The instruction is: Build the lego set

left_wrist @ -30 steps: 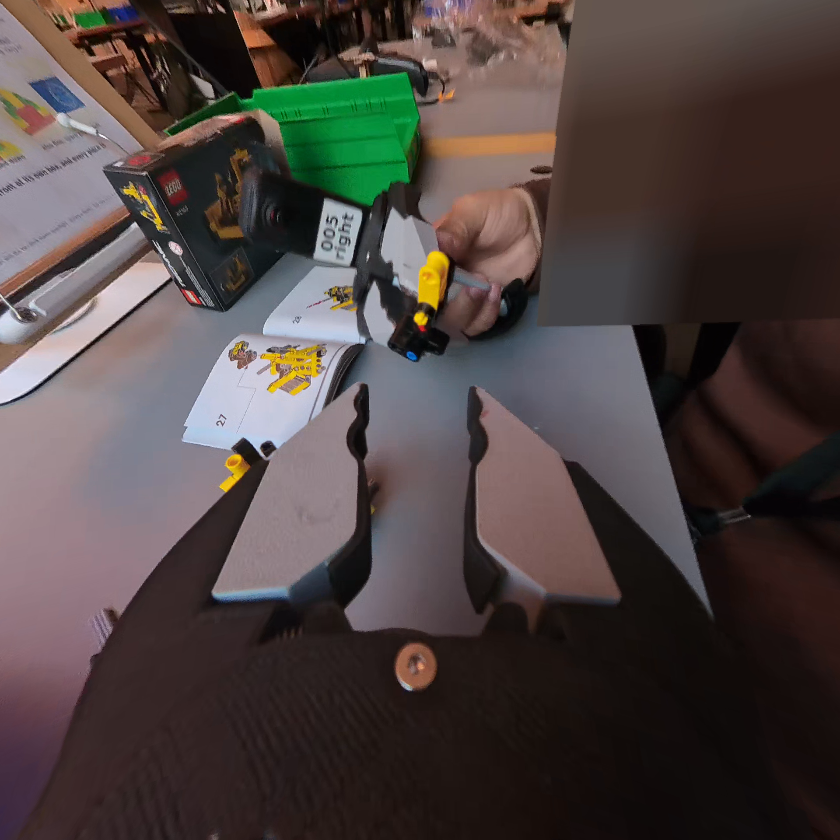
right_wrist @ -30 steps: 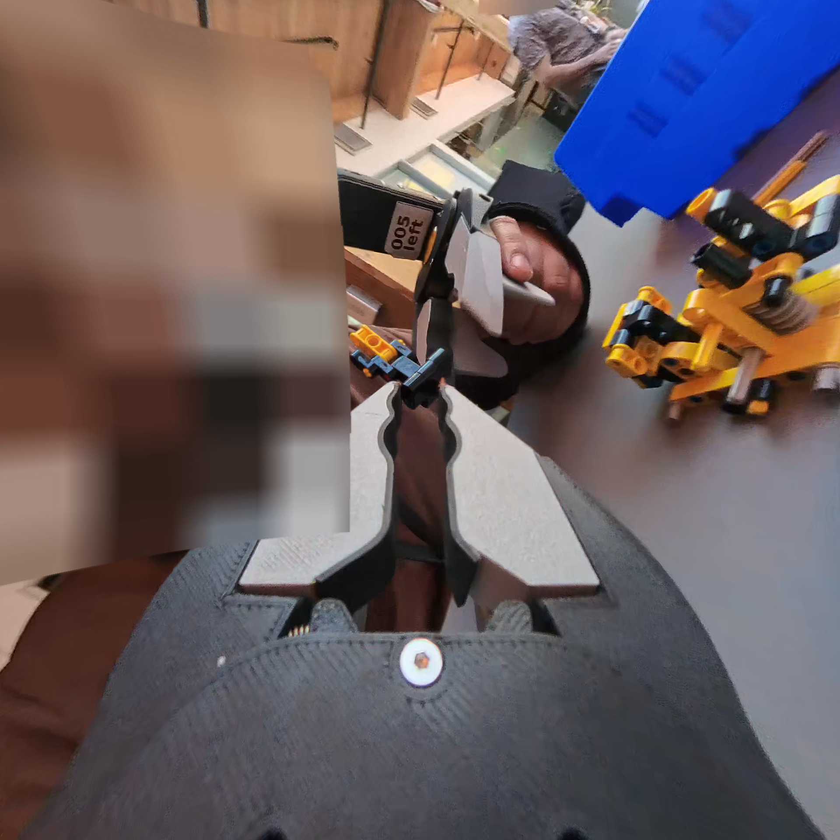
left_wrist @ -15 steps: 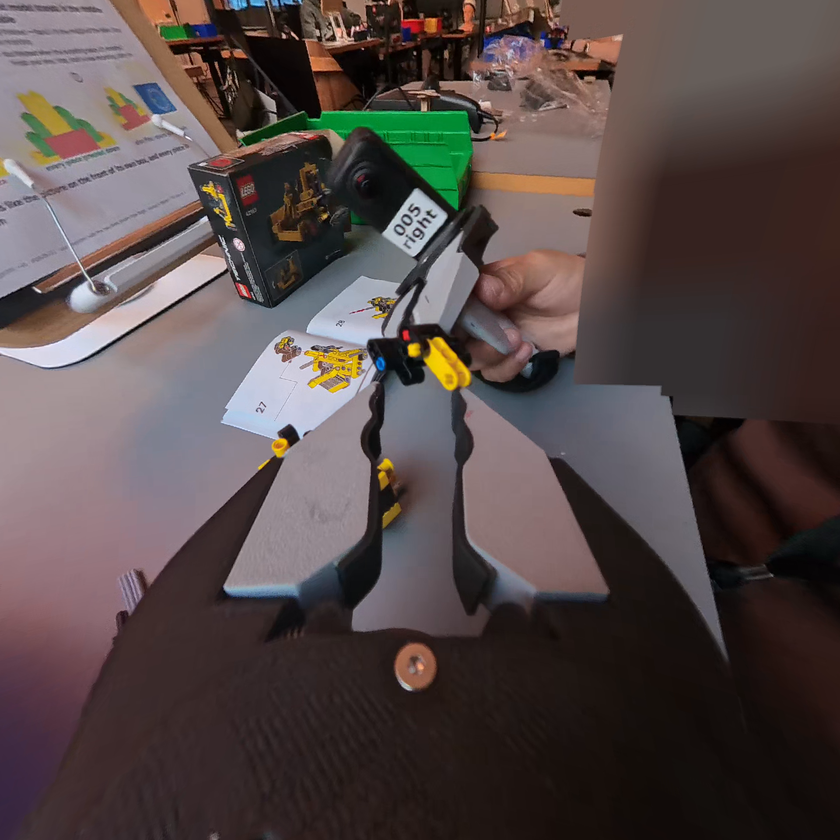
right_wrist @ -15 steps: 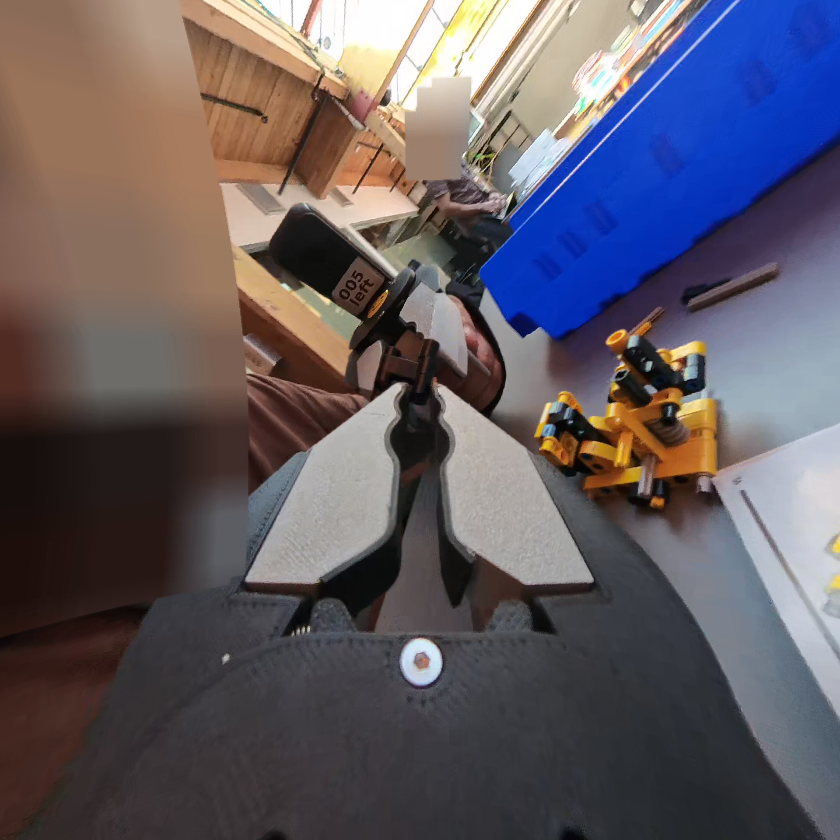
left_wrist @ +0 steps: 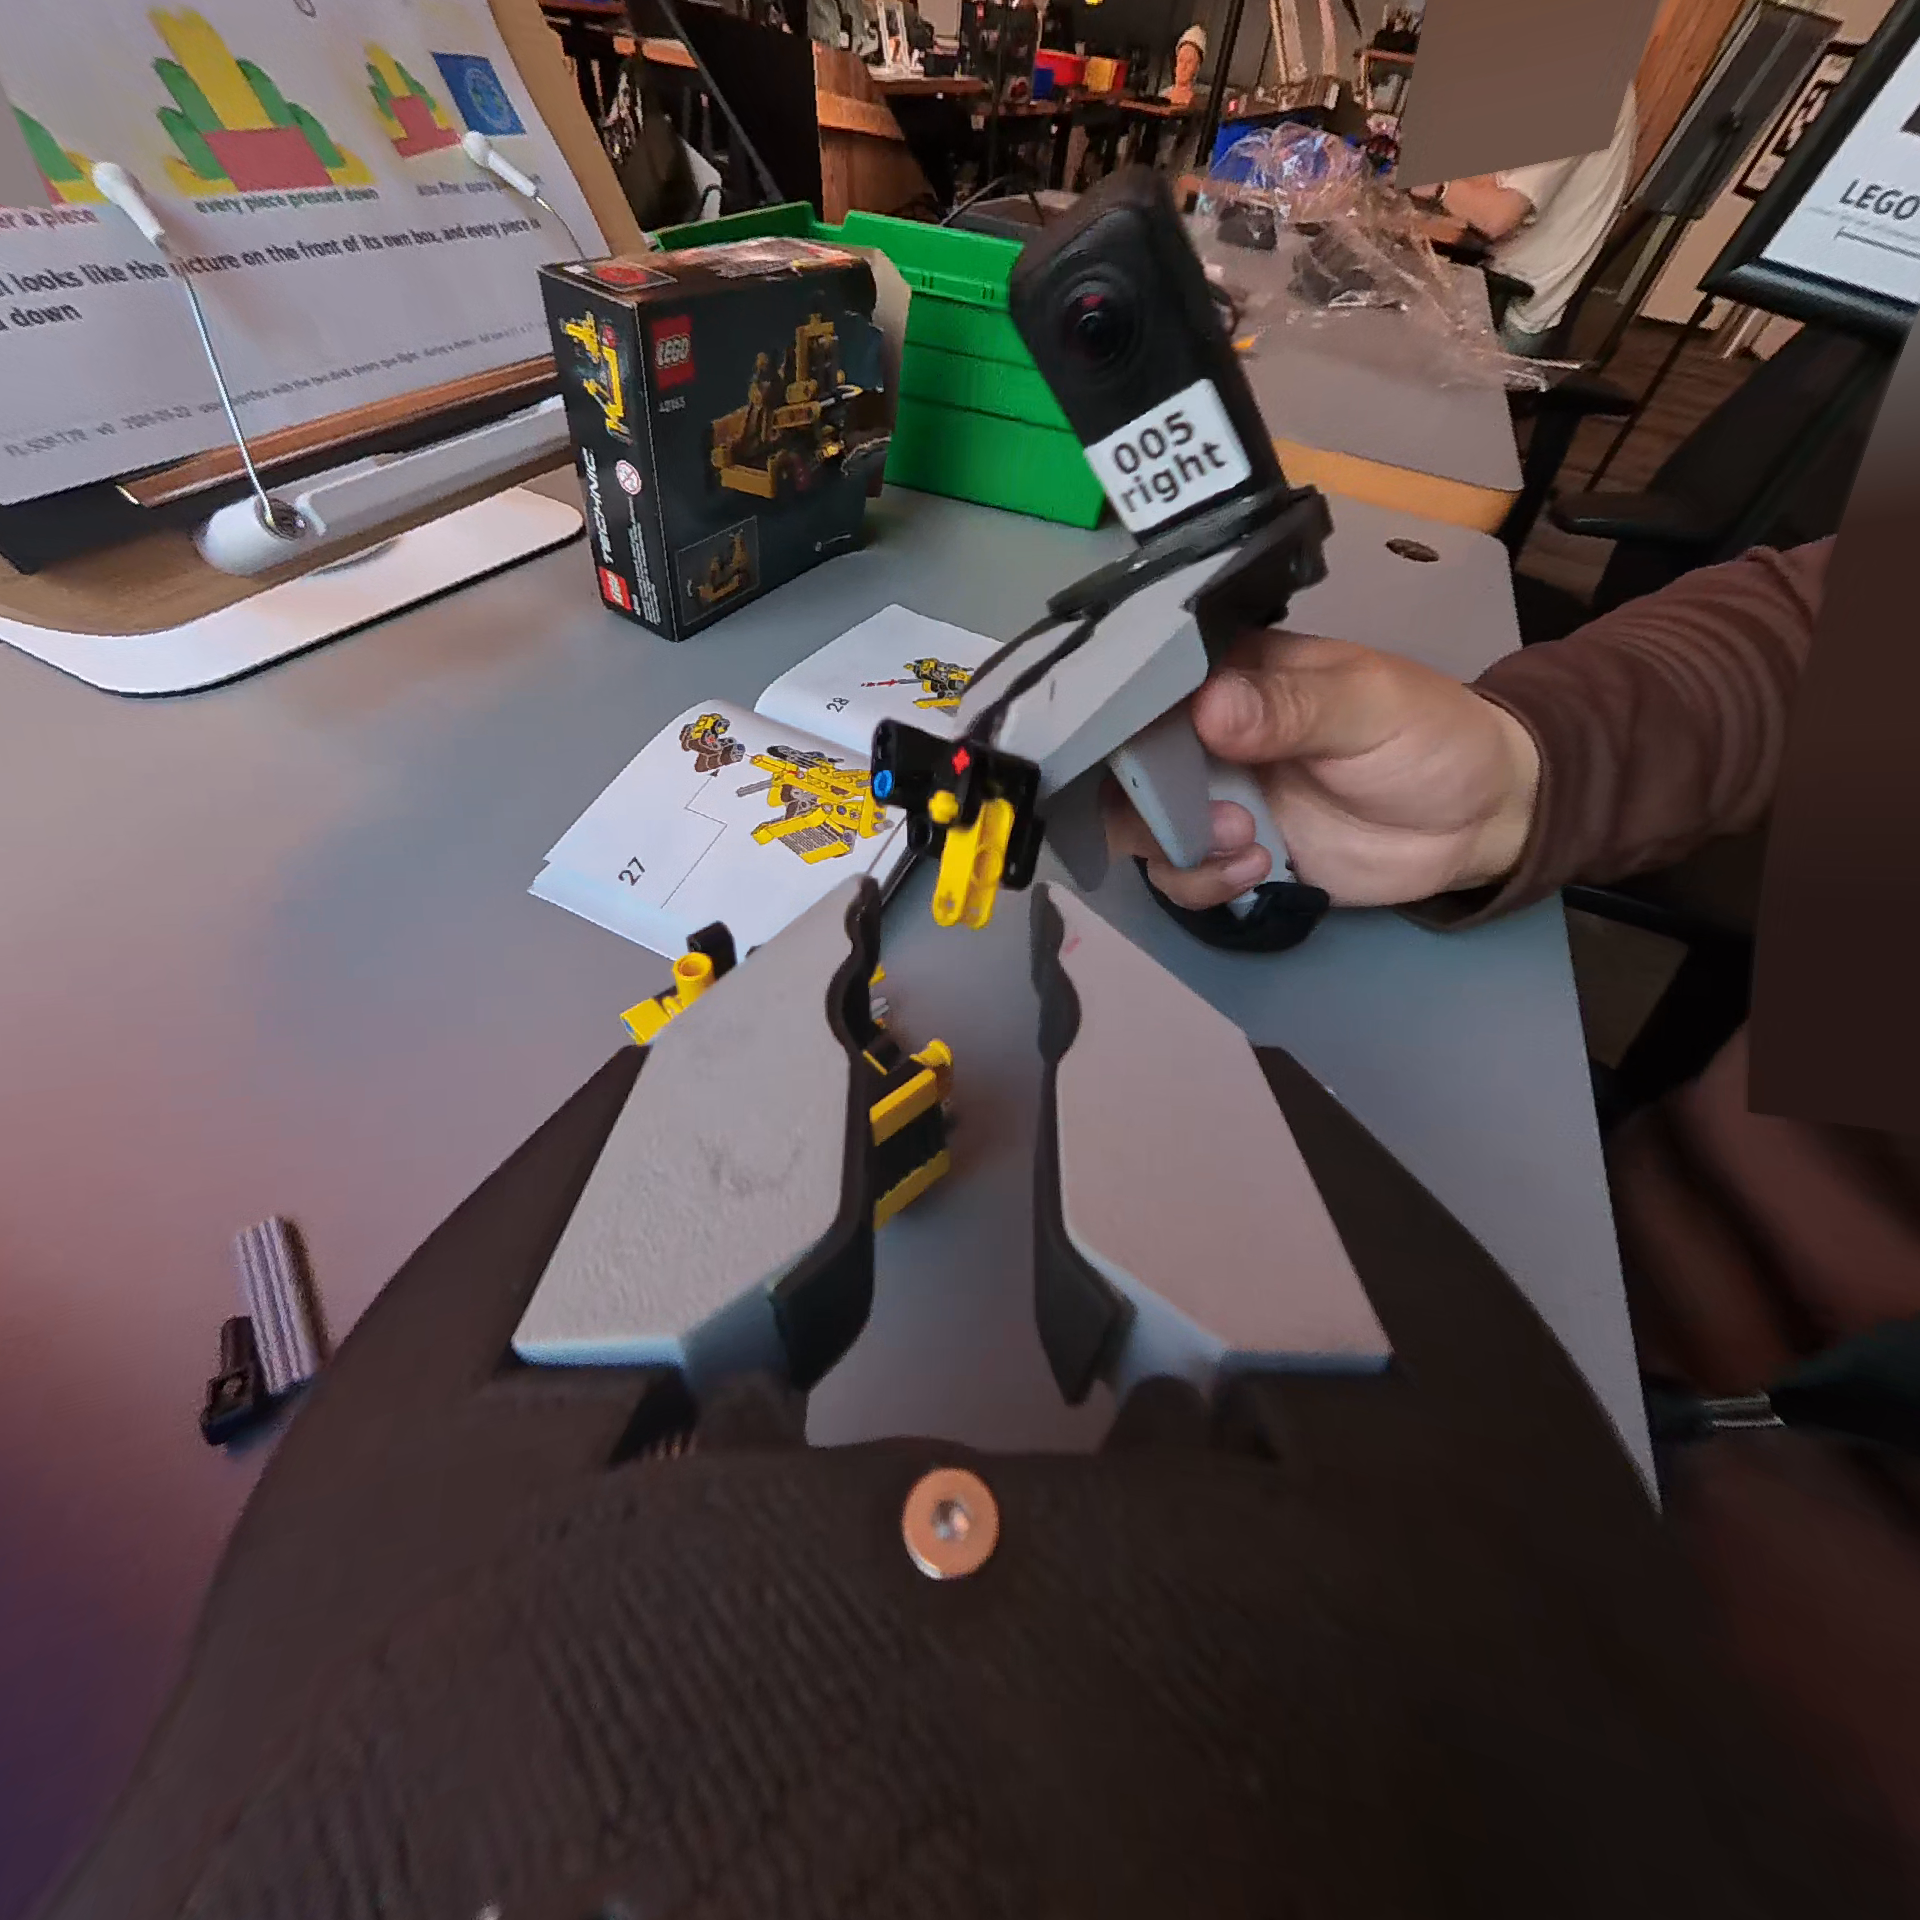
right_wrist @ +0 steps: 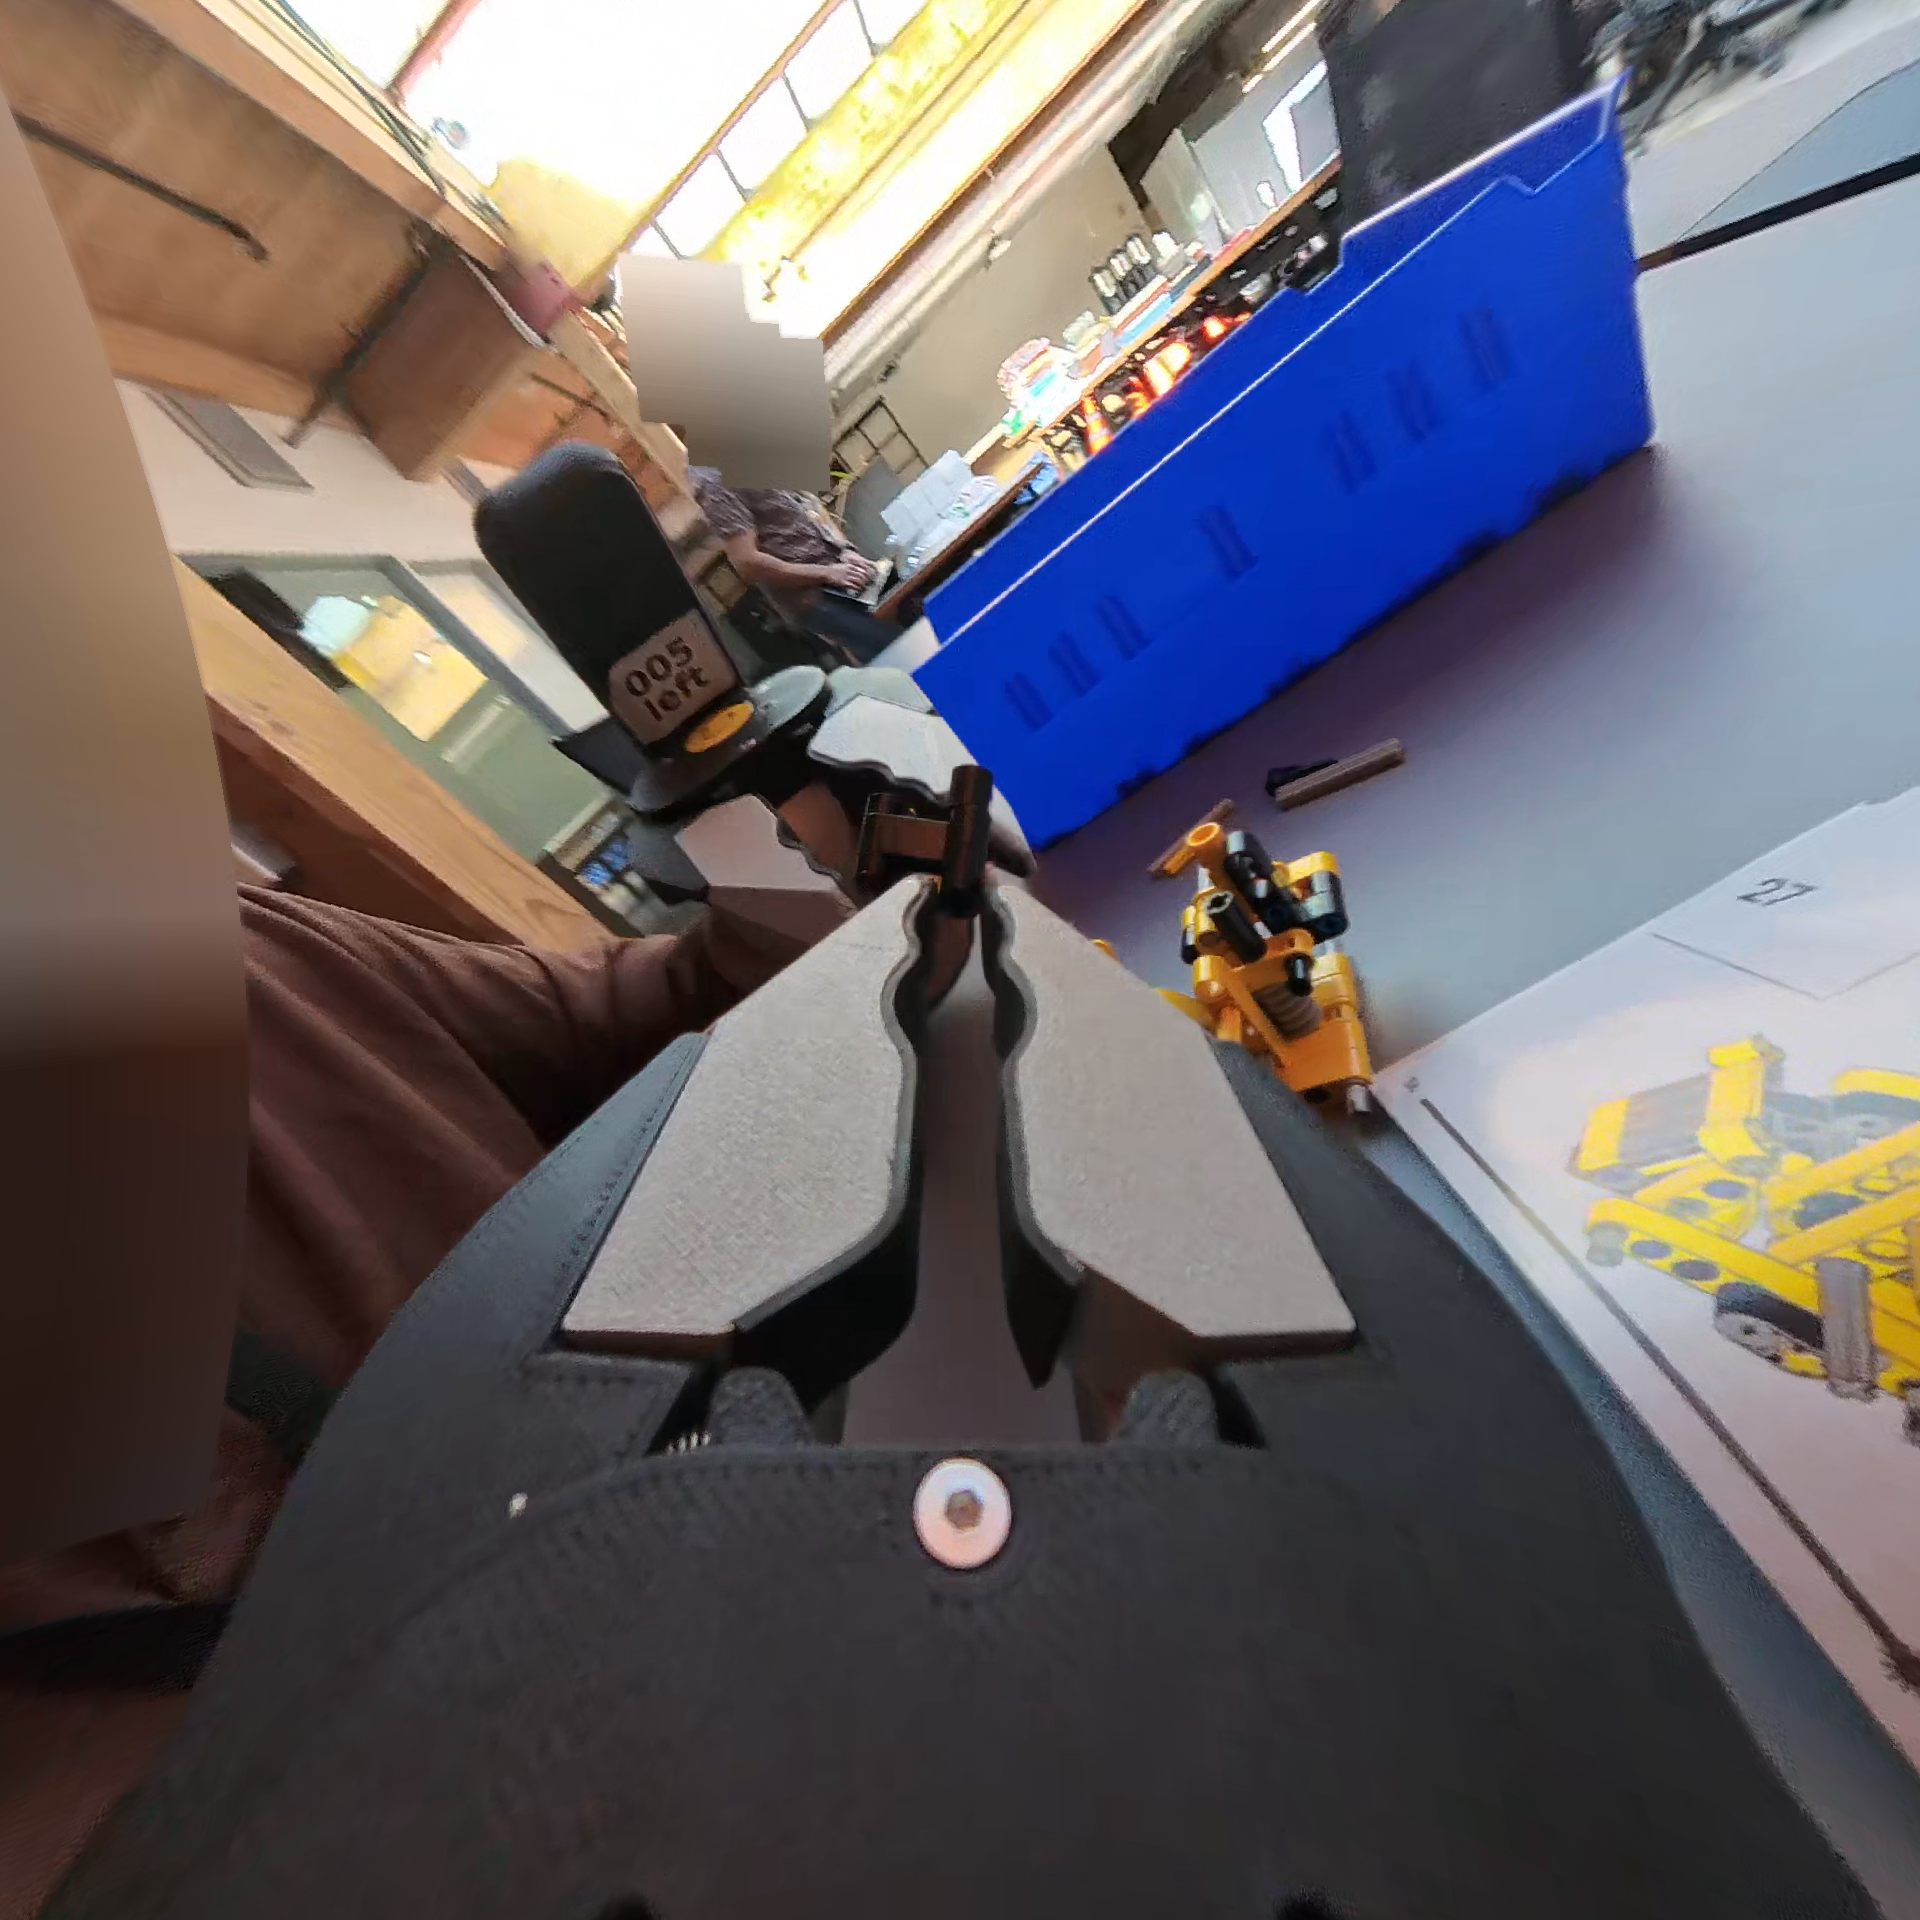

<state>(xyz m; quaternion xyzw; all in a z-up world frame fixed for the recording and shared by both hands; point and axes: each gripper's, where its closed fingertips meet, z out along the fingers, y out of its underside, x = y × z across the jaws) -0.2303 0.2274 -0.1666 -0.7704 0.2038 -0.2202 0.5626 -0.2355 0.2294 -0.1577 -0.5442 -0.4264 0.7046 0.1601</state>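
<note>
My left gripper [left_wrist: 951, 930] is open and empty, held above the grey table [left_wrist: 312, 883]. Just beyond its tips, my right gripper [left_wrist: 1003, 795] is shut on a small black-and-yellow lego assembly [left_wrist: 961, 810], whose yellow beam hangs down towards the gap between the left fingertips. In the right wrist view my right gripper [right_wrist: 954, 899] pinches the black end of that assembly [right_wrist: 961, 831], with a left gripper finger [right_wrist: 883, 740] right behind it. The partly built yellow model [right_wrist: 1278, 987] lies on the table and shows under my left finger [left_wrist: 904, 1127].
An open instruction booklet [left_wrist: 707, 821] lies mid-table, also seen in the right wrist view [right_wrist: 1714, 1143]. The black lego box [left_wrist: 727, 426] and a green bin [left_wrist: 966, 395] stand behind. A blue bin [right_wrist: 1299, 540] and a grey ridged piece [left_wrist: 270, 1299] are on the table. My left and right fingertips are right by each other. From either gripper's tips it is about 15 cm to the grey ridged piece [left_wrist: 270, 1299]. It is also in sight in the right wrist view [right_wrist: 1340, 770].
The right gripper has brought the assembly close to the left fingertips and turned it, so the yellow beam now hangs down. The left jaws have narrowed but stay open.
</note>
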